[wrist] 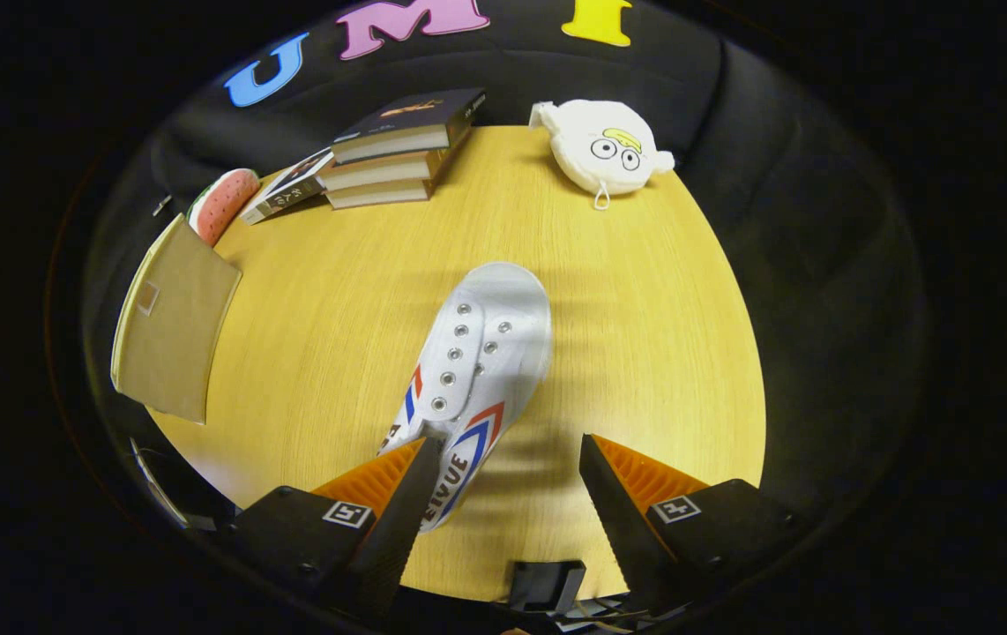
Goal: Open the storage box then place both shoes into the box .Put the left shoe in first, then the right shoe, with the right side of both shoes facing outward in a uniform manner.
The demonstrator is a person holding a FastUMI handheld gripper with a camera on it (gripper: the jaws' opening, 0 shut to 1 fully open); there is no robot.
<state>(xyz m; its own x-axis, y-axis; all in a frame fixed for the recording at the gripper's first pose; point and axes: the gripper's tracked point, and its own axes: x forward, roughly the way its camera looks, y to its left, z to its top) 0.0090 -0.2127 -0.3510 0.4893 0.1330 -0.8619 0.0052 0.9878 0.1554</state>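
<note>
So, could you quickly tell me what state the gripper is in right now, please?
Gripper: open, holding nothing; its fingers straddle the heel end of the white canvas shoe with red and blue stripes, which lies on the round wooden table.

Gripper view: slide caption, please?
Open fingers straddle the heel of a white canvas shoe with red-blue stripes on the wooden table.

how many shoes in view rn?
1. The shoe lies on the table, heel by the left finger of the open gripper, toe pointing away. A second may be out of frame.
</note>
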